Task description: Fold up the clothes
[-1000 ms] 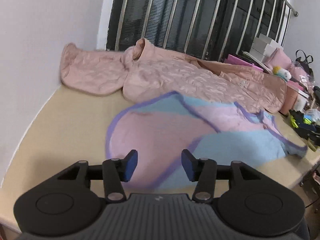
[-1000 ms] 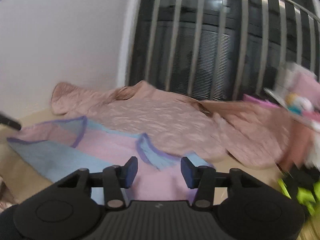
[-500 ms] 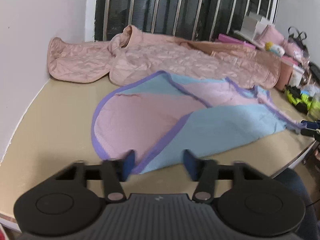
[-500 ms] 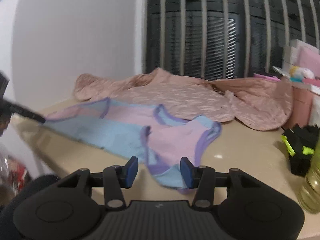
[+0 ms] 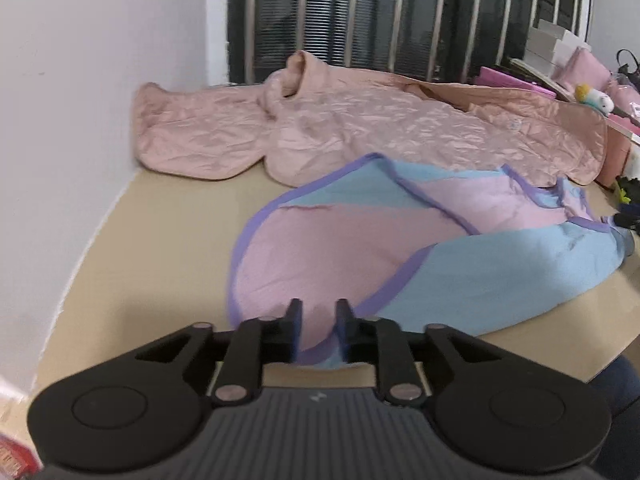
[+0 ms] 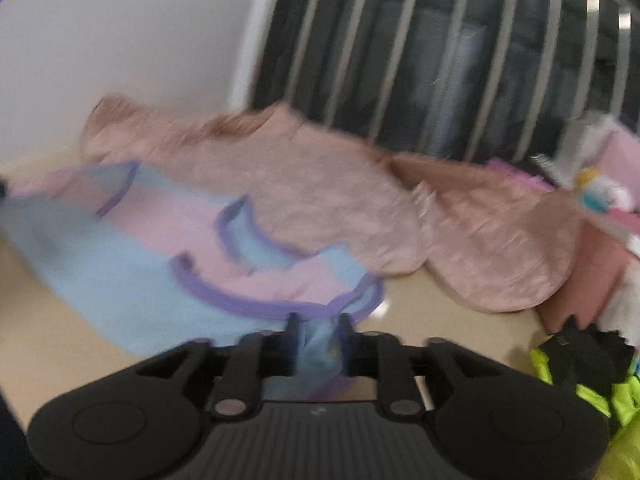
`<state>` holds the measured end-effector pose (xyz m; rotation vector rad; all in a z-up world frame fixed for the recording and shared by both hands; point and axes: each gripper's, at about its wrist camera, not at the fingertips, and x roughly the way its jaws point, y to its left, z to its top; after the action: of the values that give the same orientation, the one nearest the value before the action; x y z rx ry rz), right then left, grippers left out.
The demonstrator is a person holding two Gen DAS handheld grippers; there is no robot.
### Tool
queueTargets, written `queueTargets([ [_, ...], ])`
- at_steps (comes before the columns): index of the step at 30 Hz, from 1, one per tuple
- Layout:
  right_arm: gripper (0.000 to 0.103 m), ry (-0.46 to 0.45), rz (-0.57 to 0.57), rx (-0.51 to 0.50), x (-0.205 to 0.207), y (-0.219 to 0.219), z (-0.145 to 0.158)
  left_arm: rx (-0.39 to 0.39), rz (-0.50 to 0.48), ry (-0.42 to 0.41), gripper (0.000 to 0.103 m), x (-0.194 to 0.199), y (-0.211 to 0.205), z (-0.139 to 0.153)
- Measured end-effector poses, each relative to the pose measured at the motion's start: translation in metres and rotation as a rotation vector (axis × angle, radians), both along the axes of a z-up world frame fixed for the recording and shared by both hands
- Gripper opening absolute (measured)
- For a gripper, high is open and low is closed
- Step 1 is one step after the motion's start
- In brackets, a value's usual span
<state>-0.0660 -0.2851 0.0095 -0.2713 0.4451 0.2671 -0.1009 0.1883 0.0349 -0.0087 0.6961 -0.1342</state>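
A pink and light-blue garment with purple trim lies spread on the beige table. My left gripper is shut on the garment's near hem, with cloth pinched between the fingers. In the blurred right wrist view the same garment stretches off to the left. My right gripper is shut on a blue fold at its armhole end.
A crumpled pink quilted jacket lies behind the garment, against the barred window. A white wall bounds the left side. Boxes and a small plush toy crowd the far right. A black and neon-yellow item lies near the right gripper.
Both grippers were open above the garment. They dropped to its near edge and shut on the cloth, the left on the hem and the right on the armhole end.
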Motion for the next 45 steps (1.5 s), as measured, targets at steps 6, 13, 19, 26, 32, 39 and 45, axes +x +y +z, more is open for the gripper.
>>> queueTargets([
  [6,0.051,0.027,-0.02,0.165,-0.04,-0.022,0.009,-0.026,0.012,-0.01,0.044,-0.017,0.002,-0.003],
  [13,0.005,0.203,-0.081,0.336,-0.015,-0.025,-0.018,0.011,0.055,0.013,0.035,-0.011,-0.002,-0.009],
  [19,0.004,0.238,-0.149,0.31,-0.034,-0.03,-0.015,-0.009,0.058,0.04,0.008,-0.022,-0.001,-0.008],
  [26,0.012,0.226,-0.209,0.266,-0.071,-0.034,-0.008,-0.046,0.085,0.014,0.015,-0.045,-0.008,-0.004],
  [32,0.029,0.11,-0.225,0.262,-0.082,-0.03,0.012,-0.043,0.05,-0.008,0.037,-0.039,-0.017,0.01],
  [39,0.036,0.125,0.021,0.286,-0.05,0.021,0.008,-0.008,-0.039,0.029,0.037,-0.029,-0.039,-0.007],
  [45,0.011,0.233,0.04,0.265,-0.011,0.044,-0.006,0.011,-0.001,0.027,0.002,-0.027,-0.039,-0.005],
])
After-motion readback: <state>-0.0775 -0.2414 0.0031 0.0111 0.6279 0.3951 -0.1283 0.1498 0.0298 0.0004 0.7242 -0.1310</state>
